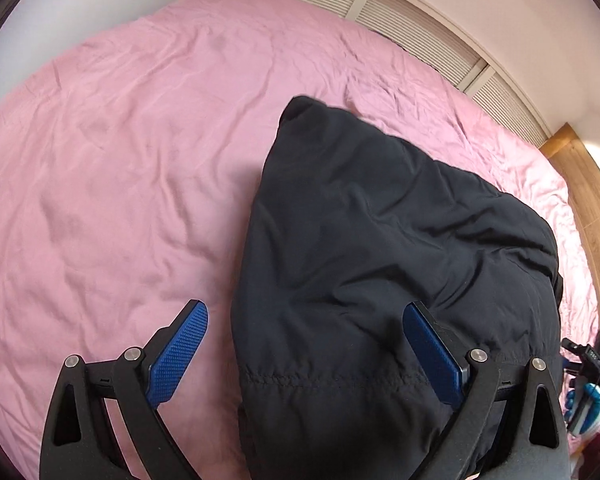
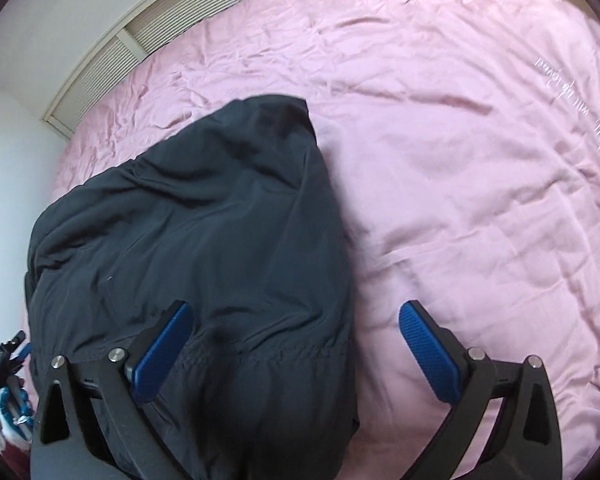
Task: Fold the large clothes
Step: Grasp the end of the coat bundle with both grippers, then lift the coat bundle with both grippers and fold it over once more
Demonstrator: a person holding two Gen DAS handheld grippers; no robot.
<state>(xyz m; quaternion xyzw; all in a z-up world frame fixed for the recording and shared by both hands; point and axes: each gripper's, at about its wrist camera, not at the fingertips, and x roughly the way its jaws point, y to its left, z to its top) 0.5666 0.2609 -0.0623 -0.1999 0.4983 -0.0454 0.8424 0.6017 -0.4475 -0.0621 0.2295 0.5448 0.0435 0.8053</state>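
Blue textured pads (image 1: pixel 179 354) of the left gripper (image 1: pixel 306 354) fill the bottom of the left wrist view, and its jaws stand wide open with nothing clamped between them. One pad sits over bare pink bedsheet (image 1: pixel 112 184) at lower left of the frame; the other sits over the dark garment (image 1: pixel 380 248) at lower right. Whether either pad touches the cloth cannot be told.

That garment, a black padded jacket or similar, lies in a folded bundle on the bed, running from the bottom centre of the frame up toward the middle, where it narrows to a rounded end. A stitched seam crosses it near the bottom, between the two pads.

From the right wrist view, the right gripper (image 2: pixel 296 354) is likewise spread open and holds nothing. Its left-of-frame pad is over the dark garment (image 2: pixel 204 232), its right-of-frame pad (image 2: pixel 430 354) over the pink bedsheet (image 2: pixel 480 160). Here the bundle occupies the lower left and centre of the frame.

Slatted panels (image 1: pixel 420 28) run along the far edge of the bed, at upper right in the left view. A strip of wooden floor (image 1: pixel 588 200) shows at the right edge there.
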